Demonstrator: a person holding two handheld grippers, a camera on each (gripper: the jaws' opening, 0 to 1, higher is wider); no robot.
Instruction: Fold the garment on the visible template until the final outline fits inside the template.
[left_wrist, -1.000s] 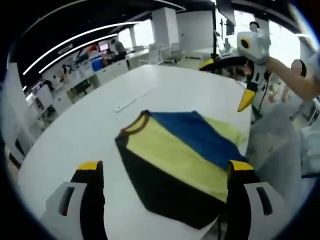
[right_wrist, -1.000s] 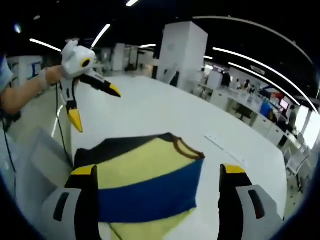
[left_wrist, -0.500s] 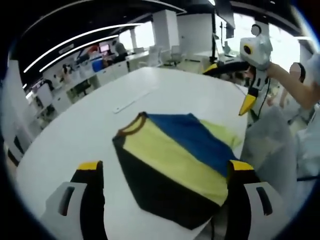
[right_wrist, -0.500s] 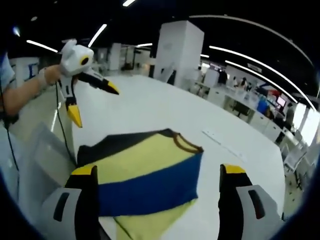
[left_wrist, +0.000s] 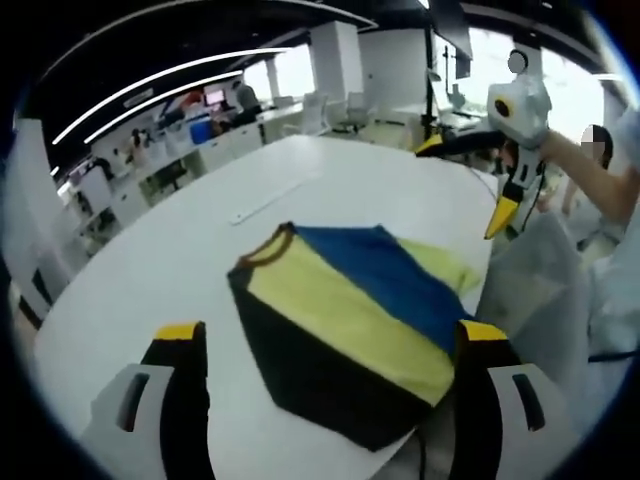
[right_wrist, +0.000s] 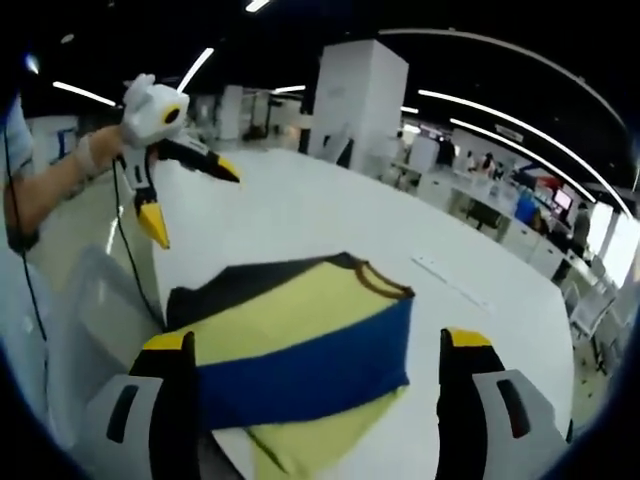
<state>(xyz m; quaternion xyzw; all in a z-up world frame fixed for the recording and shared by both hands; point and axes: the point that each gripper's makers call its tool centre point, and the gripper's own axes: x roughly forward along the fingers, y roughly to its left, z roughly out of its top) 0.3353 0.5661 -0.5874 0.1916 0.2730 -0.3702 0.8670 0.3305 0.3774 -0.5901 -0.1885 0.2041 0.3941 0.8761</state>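
On the white table (left_wrist: 150, 270) near its edge lies the folded garment (left_wrist: 345, 325), a striped shirt in black, yellow and blue bands with a brown-trimmed collar (left_wrist: 268, 250). It sits flat, one corner reaching the table edge. No template outline can be made out under it.

Left gripper (left_wrist: 330, 345): jaws spread wide, empty, yellow tips either side of the shirt in the left gripper view, raised off the cloth. In the right gripper view the same tool (right_wrist: 185, 195) is held up in the air by a hand (right_wrist: 95, 155), jaws apart, nothing in them, beside the table and clear of the shirt.

Right gripper (right_wrist: 315, 345): jaws likewise spread, empty, framing the shirt (right_wrist: 300, 345) from the opposite side. It also appears in the left gripper view (left_wrist: 470, 185), held aloft, jaws parted, past the table's far corner.

A flat white strip (left_wrist: 265, 200) lies on the table beyond the collar, well apart from the shirt. A clear plastic sheet or bag (left_wrist: 535, 290) hangs just off the table edge beside the garment. Office desks and ceiling light strips behind.
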